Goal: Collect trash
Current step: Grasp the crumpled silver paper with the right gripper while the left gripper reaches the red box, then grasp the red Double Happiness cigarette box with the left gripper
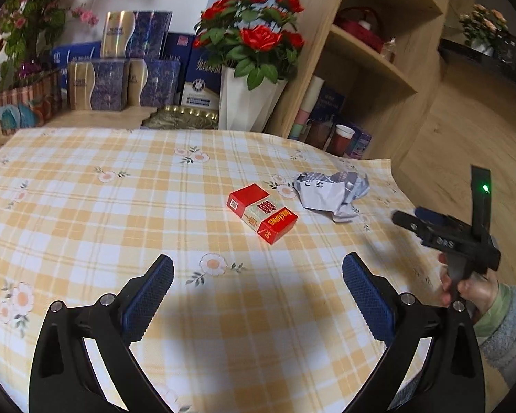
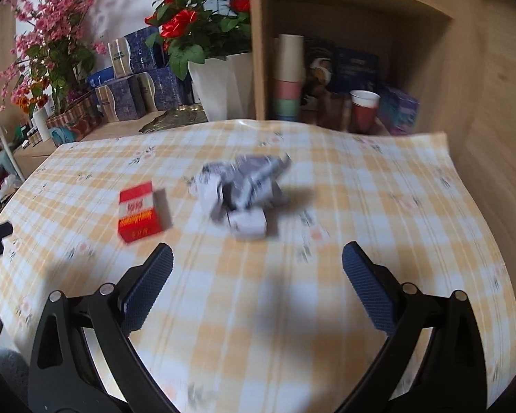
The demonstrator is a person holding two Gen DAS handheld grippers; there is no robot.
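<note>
- Left gripper [image 1: 258, 296]: jaws wide apart, nothing between them, above the checked tablecloth [image 1: 86, 206].
- Cigarette pack [image 1: 262, 214]: red, lying flat near the table's middle, ahead of the left gripper. It carries a QR code on the lid, gold script and "20" on the near end; the other characters are illegible. Long axis runs from far-left to near-right.
- Crumpled paper [image 1: 332, 189]: grey-white, printed, text unreadable, just right of the pack, not touching.
- Right gripper [image 2: 258, 292]: jaws wide apart, empty, facing the paper.
- Behind: blue gift boxes [image 1: 137, 69], red roses in a white vase [image 1: 247, 99], wooden shelf [image 1: 378, 62] with cups.
</note>
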